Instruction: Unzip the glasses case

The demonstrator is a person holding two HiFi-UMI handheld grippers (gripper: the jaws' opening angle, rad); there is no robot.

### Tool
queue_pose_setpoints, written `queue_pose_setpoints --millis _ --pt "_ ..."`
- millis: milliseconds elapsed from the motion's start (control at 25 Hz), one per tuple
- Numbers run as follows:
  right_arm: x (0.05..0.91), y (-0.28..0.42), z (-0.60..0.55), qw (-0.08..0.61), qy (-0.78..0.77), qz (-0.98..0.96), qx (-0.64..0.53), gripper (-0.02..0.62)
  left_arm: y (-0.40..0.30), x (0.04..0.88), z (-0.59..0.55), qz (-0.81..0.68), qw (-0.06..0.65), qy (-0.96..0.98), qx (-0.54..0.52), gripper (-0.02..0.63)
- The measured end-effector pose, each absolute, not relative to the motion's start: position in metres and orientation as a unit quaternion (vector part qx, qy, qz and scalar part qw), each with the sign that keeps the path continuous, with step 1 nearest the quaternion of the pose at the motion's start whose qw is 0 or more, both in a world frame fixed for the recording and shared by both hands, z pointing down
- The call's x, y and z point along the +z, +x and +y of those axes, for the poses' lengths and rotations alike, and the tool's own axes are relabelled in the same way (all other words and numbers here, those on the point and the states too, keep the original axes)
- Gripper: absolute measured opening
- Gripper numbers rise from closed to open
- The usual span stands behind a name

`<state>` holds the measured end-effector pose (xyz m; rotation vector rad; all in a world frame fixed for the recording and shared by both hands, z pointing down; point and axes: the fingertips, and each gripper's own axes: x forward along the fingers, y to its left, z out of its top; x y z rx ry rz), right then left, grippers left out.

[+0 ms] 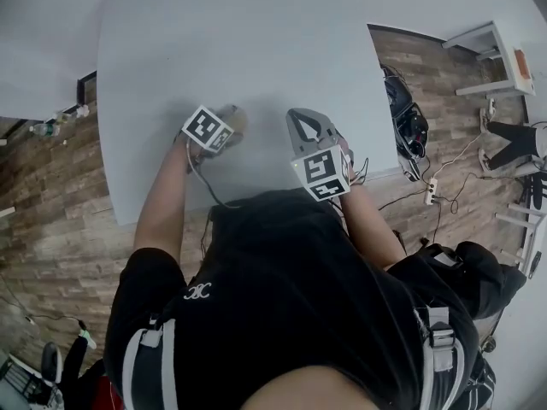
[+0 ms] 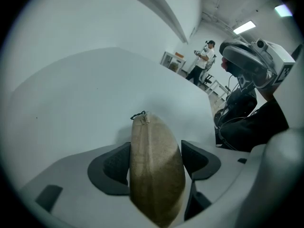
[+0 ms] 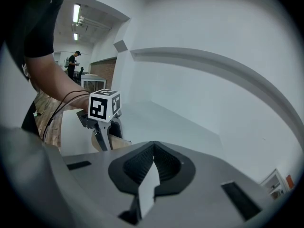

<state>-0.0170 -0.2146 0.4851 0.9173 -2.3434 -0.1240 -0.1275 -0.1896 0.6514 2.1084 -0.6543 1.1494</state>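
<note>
The case (image 2: 156, 170), tan and rounded, sits between the fingers (image 2: 111, 167) of the left gripper (image 2: 156, 150). These fingers are spread wide and flank the case closely on both sides. I judge they are not yet squeezing it, though the gap is too fine to be sure.

The case's long axis runs straight away from those fingers, along the line they point. Its zip line faces up, and the small dark pull (image 2: 139, 115) is at the far end, beyond the fingertips.

The right gripper (image 3: 153, 146) has its fingers pressed together with nothing between them. From these fingers the case (image 3: 119, 144) lies ahead and to the left, near but apart, partly behind the left gripper's marker cube.

So the left hand is the one at the case, placed to steady it. The right fingers are free for the pull and would have to open and come across to the far end. Unzipping has not begun, as far as can be seen.

The case rests on a plain white counter (image 1: 256, 49), which is bare around both sets of fingers. Past the counter's edge is a wood-look floor (image 1: 51, 186), with cables (image 1: 432, 182) off to the right. Far beyond the left fingers a person (image 2: 203, 61) stands in a white-walled room.
</note>
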Motion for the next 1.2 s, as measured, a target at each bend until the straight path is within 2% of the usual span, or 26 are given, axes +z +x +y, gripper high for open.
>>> queue_pose_setpoints --millis 160,360,560,720,920,1000,1080,1200 --pt "0.492 -0.013 -0.214 0.299 0.322 -0.898 -0.011 0.005 -0.123 0.644 -0.185 -0.248 0.271 0.825 0.43 0.331" --pt "0.466 -0.012 -0.224 0.261 0.262 -0.929 -0.015 0.005 -0.098 0.586 -0.188 -0.237 0.12 0.88 0.394 0.33" --pt "0.447 -0.032 -0.193 0.335 0.025 -0.933 -0.129 0.005 -0.078 0.523 -0.173 -0.161 -0.075 0.887 0.426 0.328" --pt "0.43 -0.037 -0.185 0.373 -0.086 -0.913 -0.144 0.006 -0.073 0.495 -0.159 -0.101 -0.186 0.855 0.474 0.328" --pt "0.422 -0.052 -0.163 0.378 -0.189 -0.904 -0.063 0.019 -0.073 0.481 -0.148 -0.05 -0.238 0.829 0.503 0.328" --pt "0.428 -0.057 -0.158 0.39 -0.224 -0.893 -0.029 0.048 -0.073 0.475 -0.145 -0.041 -0.247 0.825 0.506 0.328" --pt "0.436 -0.059 -0.156 0.406 -0.247 -0.88 -0.013 0.105 -0.073 0.471 -0.141 -0.036 -0.256 0.821 0.51 0.328" --pt "0.439 -0.06 -0.15 0.409 -0.273 -0.871 0.005 0.11 -0.075 0.471 -0.135 -0.035 -0.256 0.817 0.515 0.328"
